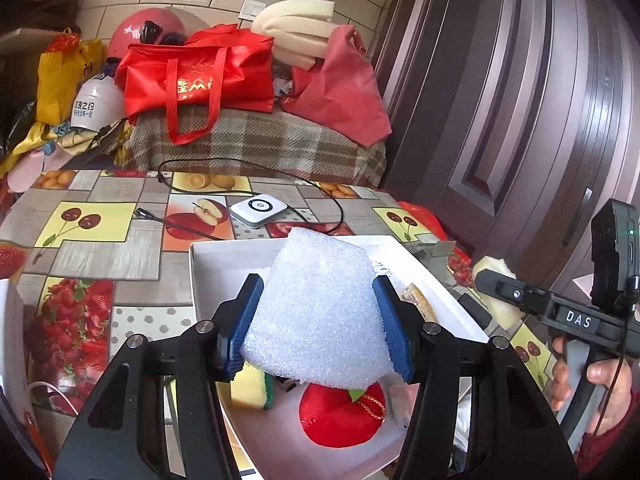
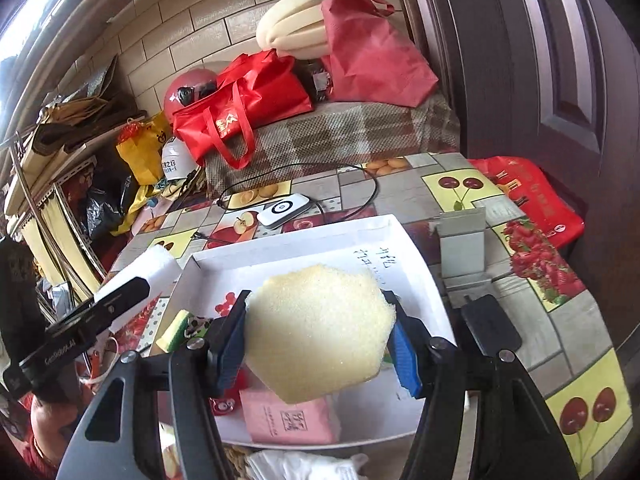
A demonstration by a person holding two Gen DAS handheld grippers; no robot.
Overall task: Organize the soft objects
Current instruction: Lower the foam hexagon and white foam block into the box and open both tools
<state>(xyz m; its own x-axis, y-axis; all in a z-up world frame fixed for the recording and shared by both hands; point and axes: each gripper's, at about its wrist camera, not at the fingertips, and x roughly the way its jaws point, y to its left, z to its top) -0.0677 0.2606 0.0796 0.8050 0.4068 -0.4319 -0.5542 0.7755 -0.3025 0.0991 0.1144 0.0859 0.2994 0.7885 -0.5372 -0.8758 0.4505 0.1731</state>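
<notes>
My left gripper (image 1: pixel 316 320) is shut on a white foam wrap piece (image 1: pixel 320 312) and holds it above the white tray (image 1: pixel 216 264). Under it in the tray lie a red plush apple (image 1: pixel 340 416) and a yellow-green sponge (image 1: pixel 252 388). My right gripper (image 2: pixel 320 340) is shut on a pale yellow sponge (image 2: pixel 316 332) above the same tray (image 2: pixel 400 240). A pink tissue pack (image 2: pixel 292 420) lies in the tray below it. The right gripper also shows in the left wrist view (image 1: pixel 560 312), and the left gripper with its foam shows at the left of the right wrist view (image 2: pixel 120 296).
The tray sits on a fruit-print tablecloth (image 1: pixel 88 232). A white device (image 1: pixel 258 209) with a black cable lies behind the tray. A grey folded stand (image 2: pixel 464 252) is right of the tray. Red bags (image 1: pixel 200 76) and a helmet lie on a plaid couch behind. A dark door (image 1: pixel 520 100) stands at right.
</notes>
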